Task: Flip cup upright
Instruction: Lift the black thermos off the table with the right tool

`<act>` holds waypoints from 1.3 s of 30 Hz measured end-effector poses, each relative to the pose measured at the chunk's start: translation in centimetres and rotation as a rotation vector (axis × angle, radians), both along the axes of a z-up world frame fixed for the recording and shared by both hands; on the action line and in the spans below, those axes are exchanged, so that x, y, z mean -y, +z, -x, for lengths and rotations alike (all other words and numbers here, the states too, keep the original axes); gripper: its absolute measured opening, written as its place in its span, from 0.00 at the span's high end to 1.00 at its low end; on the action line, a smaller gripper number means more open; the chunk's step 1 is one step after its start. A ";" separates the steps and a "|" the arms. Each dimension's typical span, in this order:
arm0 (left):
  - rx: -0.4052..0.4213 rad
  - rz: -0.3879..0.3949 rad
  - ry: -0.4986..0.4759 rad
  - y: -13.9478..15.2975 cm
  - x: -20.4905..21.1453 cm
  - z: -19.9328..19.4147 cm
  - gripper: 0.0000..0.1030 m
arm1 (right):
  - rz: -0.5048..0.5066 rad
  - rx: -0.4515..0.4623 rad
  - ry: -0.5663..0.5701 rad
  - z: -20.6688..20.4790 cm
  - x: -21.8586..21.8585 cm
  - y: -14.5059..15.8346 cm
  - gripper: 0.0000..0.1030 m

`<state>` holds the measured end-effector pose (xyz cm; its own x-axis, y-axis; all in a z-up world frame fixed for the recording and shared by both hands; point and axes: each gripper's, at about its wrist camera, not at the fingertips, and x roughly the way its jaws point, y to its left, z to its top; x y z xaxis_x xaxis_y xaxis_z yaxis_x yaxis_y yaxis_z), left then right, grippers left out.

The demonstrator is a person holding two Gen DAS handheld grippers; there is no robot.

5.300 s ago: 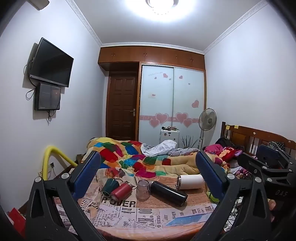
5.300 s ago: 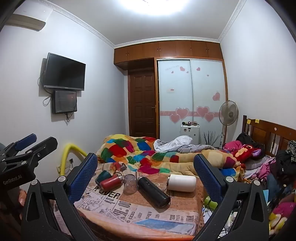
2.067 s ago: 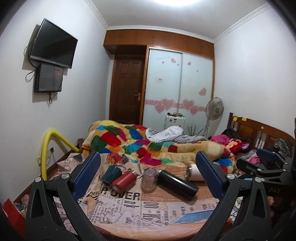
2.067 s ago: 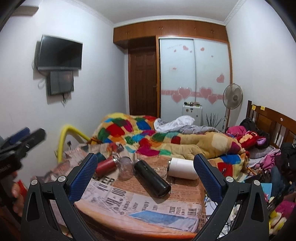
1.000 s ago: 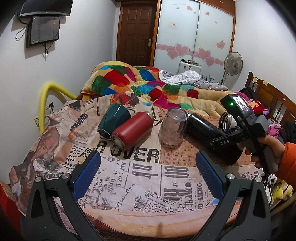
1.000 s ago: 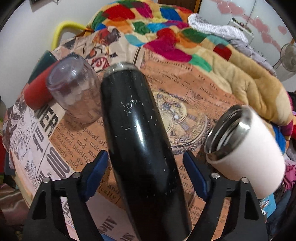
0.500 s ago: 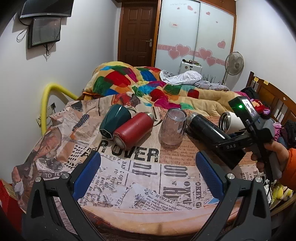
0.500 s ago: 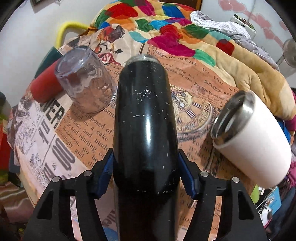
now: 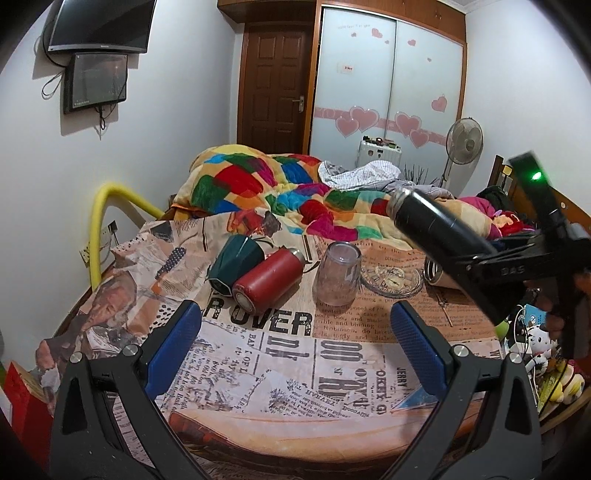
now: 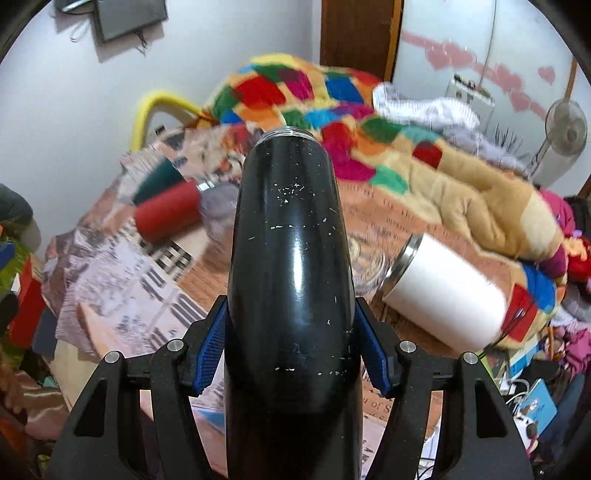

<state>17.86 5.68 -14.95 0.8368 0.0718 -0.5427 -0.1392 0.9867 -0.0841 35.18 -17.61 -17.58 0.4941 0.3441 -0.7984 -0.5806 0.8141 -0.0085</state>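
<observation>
Right gripper has its blue pads clamped on the black cup, lifted off the table and tilted over its right edge, rim end up. Left gripper hangs wide open and empty over the near edge. Red bottle, green cup and clear glass sit mid-table; white tumbler lies by the right edge.

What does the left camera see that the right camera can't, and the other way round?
Only the left wrist view shows the empty, open left gripper, the TV and the glass dish. Only the right wrist view shows the blue pads squeezing the black bottle close up. Both show that bottle, the red bottle, green cup and white cup lying down.
</observation>
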 end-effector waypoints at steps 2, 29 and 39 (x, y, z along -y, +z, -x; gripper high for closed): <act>0.008 0.001 -0.002 0.4 0.1 0.3 0.00 | -0.011 0.030 0.021 1.0 -0.5 1.1 0.40; -0.074 0.012 0.030 -2.2 -1.0 -0.3 0.00 | 0.036 -0.161 0.185 2.9 -6.3 -11.1 0.40; -0.144 0.041 0.033 -4.5 -1.4 -1.5 0.00 | 0.068 -0.159 0.165 4.0 -6.6 -12.6 0.40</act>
